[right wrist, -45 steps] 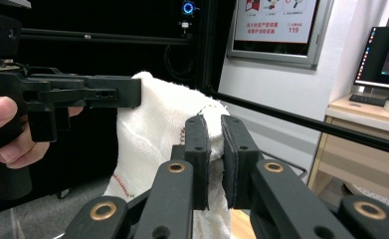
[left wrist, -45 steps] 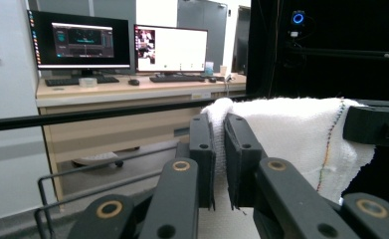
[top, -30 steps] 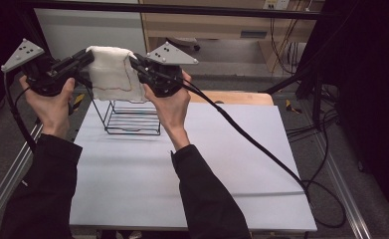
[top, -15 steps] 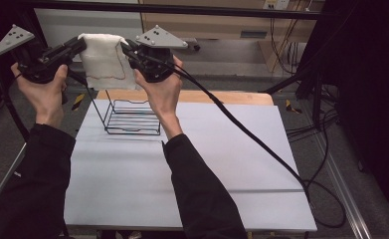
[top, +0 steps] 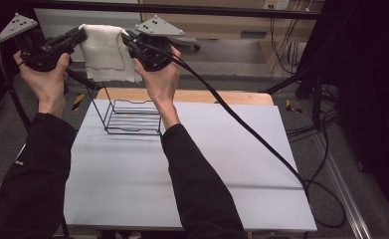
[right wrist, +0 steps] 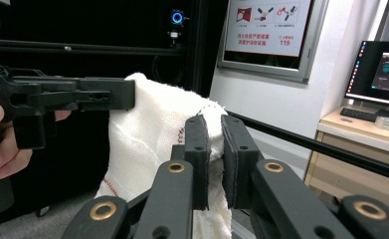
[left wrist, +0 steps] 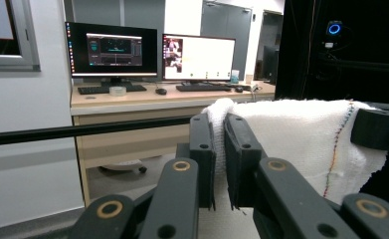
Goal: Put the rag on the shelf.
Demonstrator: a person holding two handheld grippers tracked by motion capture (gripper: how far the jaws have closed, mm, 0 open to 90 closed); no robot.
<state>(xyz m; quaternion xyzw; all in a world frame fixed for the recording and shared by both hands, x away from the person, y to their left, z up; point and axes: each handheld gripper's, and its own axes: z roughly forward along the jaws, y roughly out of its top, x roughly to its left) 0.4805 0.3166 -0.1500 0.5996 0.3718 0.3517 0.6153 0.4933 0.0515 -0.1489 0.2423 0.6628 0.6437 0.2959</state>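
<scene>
White, loosely woven cotton cloth point(top: 105, 59) hangs in the high view at about 11 o'clock, stretched between the left gripper point(top: 80, 36) and the right gripper point(top: 127, 39), well above the white rectangular table point(top: 222, 164). Both tongs are narrow, each pinching an upper corner of the cloth. Below it, at 10 o'clock on the table, stands a black wire basket point(top: 132, 117) with thin rods and an open top. Black sleeves cover both forearms, and a thick black cable point(top: 251, 134) trails away toward 4 o'clock.

From the left gripper view, the matte black jaws clamp a bunched fold of the cloth point(left wrist: 301, 134), whose nubby weave and multicoloured stitched hem at 3 o'clock come out clearly. At 11 o'clock a wooden desk point(left wrist: 132, 99) carries two lit monitors point(left wrist: 157, 52) and keyboards.

From the right gripper view, the jaws grip the cloth point(right wrist: 152, 134) at its red-stitched edge, while the left gripper point(right wrist: 127, 99) reaches in from 9 o'clock. A framed wall poster point(right wrist: 269, 30) at 1 o'clock bears red pictograms and the number 119.
</scene>
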